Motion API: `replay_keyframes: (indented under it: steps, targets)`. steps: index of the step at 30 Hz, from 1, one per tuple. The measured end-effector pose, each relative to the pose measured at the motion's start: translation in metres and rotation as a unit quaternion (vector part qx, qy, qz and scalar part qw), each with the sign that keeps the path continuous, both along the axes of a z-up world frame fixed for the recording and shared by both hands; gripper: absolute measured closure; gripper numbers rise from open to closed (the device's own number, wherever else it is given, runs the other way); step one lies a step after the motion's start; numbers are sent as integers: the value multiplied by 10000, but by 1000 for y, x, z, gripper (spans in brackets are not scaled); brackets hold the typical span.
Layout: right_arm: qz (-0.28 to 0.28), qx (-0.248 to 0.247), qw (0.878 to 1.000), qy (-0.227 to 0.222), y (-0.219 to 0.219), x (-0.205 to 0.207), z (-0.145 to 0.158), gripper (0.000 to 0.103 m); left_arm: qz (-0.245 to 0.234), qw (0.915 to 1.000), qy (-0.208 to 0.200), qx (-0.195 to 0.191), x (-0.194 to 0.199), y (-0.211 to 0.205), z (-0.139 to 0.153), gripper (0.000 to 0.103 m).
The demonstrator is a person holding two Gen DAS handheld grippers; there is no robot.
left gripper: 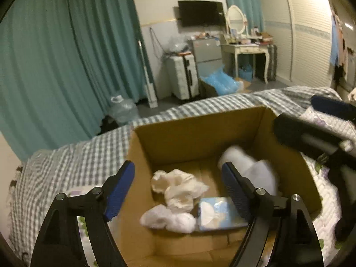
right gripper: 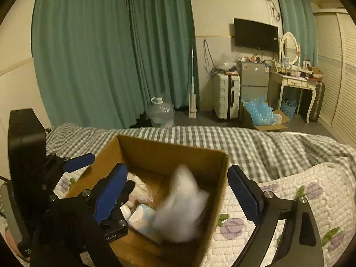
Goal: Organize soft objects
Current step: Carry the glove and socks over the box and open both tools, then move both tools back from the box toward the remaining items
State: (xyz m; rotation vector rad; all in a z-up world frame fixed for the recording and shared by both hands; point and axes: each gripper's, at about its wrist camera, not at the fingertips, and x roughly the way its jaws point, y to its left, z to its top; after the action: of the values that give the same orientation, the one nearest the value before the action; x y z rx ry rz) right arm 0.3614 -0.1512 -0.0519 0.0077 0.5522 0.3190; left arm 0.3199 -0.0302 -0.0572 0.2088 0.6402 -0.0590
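Dim, warm yellowish indoor light. Strong fisheye bending with black corners. Motion-blurred white soft object (right gripper: 182, 207) inside the cardboard box (right gripper: 155, 151); slightly soft elsewhere.

The left hand-held gripper (left gripper: 178, 189) points toward 12 o'clock with its blue-padded fingers (left gripper: 120, 188) spread wide and nothing between them. The right hand-held gripper (right gripper: 178, 198) also aims at 12 o'clock, its jaws wide apart and empty. In the left wrist view the right one enters from 3 o'clock; in the right wrist view the left one sits at 9 o'clock.
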Motion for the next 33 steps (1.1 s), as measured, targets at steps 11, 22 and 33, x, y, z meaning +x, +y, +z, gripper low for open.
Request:
replay_keyframes:
  steps: [11, 22, 33]
  targets:
    - [-296, -300, 9960, -787, -20, -101, 128, 3, 48, 9921, -1165, -465, -127, 23, 137, 15]
    - [-214, -515, 9873, -1486, -15, -242, 204, 1, 137, 9760, -2044, -732, -250, 56, 196, 9]
    - [107, -698, 9941, -826, 4, -279, 113, 1, 428, 9888, -1043, -981, -254, 105, 92, 9]
